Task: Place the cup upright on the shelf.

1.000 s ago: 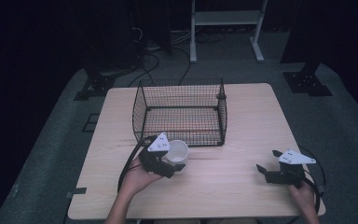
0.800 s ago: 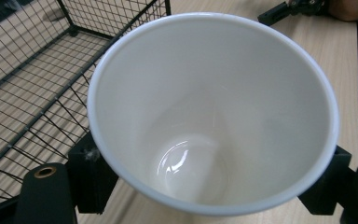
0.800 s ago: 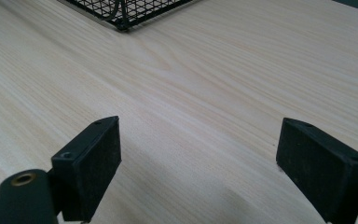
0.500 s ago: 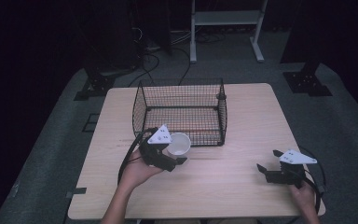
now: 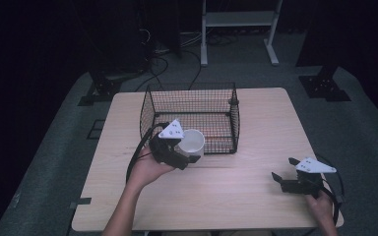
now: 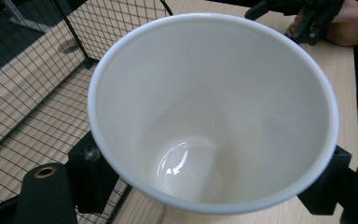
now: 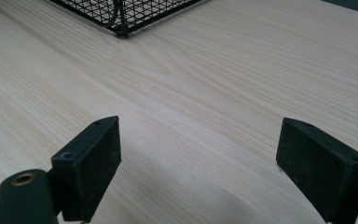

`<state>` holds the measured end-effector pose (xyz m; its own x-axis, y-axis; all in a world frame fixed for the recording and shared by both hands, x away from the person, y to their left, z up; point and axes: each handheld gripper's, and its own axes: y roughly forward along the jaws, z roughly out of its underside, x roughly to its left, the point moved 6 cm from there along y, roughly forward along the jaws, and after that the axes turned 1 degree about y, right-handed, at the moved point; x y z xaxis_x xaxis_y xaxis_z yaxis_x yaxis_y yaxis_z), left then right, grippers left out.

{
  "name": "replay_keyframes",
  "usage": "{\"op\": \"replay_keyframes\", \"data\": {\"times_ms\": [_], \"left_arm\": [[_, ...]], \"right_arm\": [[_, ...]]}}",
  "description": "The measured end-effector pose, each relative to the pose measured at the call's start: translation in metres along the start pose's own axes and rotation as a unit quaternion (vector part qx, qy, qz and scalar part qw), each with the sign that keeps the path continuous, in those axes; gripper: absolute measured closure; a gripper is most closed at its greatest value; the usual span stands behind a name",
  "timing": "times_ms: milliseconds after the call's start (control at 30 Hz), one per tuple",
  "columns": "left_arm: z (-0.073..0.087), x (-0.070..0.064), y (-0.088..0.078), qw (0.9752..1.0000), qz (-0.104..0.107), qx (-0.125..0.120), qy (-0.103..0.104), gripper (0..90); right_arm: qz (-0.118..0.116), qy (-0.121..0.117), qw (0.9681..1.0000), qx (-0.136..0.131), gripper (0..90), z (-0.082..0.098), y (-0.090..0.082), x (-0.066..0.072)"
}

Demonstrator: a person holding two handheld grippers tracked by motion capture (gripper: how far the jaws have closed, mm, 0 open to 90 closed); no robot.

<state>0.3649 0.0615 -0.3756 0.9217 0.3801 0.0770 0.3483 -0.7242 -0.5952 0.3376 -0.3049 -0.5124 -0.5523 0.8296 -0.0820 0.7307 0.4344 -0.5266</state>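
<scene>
Wooden table (image 5: 236,196) seen on dark grey floor, black stands behind. Left gripper (image 5: 189,152) clamped on white cup (image 5: 191,141), cup held off tabletop just before near wall of wire basket (image 5: 234,115), mouth empty. Mesh wall met between cup and basket interior. Right gripper (image 5: 281,178) rested on table, jaws spread, nothing held.

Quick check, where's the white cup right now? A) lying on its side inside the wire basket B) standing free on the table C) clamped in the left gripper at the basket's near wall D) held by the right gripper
C: the white cup sits clamped in the left gripper, up against the near wall of the wire basket; the right gripper is open over the table.
</scene>
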Motion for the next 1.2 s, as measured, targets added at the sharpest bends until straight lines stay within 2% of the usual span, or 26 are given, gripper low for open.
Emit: {"op": "replay_keyframes", "data": {"times_ms": [133, 267, 433, 467, 533, 800, 1200], "left_arm": [[-0.009, 0.009, -0.005, 1.0, -0.006, -0.003, -0.001, 21.0], [-0.012, 0.013, -0.006, 1.0, -0.008, 0.001, -0.002, 20.9], [-0.015, 0.021, -0.009, 0.9998, -0.02, 0.002, -0.001, 20.9], [-0.017, 0.026, -0.01, 0.9998, -0.019, 0.0, -0.009, 20.9], [-0.017, 0.032, -0.011, 0.9996, -0.024, 0.003, -0.012, 20.9], [-0.023, 0.045, -0.014, 0.9996, -0.022, 0.001, -0.02, 20.9], [-0.037, 0.064, -0.012, 0.9995, -0.026, 0.009, -0.015, 20.9]], "right_arm": [[0.0, 0.001, 1.0, 0.0, 13.1, 0.0, 0.0, 0.0], [0.0, 0.002, 1.0, -0.002, 13.1, 0.0, -0.001, 0.0], [-0.001, 0.006, 1.0, -0.004, 13.1, 0.0, -0.001, -0.001], [-0.001, 0.007, 1.0, -0.004, 13.1, 0.0, -0.001, -0.001], [0.0, 0.008, 1.0, -0.004, 13.1, 0.0, -0.001, -0.001], [0.001, 0.011, 0.9999, -0.005, 13.1, 0.0, -0.001, -0.002], [0.001, 0.013, 0.9999, -0.009, 13.1, 0.0, -0.002, -0.003]]}}
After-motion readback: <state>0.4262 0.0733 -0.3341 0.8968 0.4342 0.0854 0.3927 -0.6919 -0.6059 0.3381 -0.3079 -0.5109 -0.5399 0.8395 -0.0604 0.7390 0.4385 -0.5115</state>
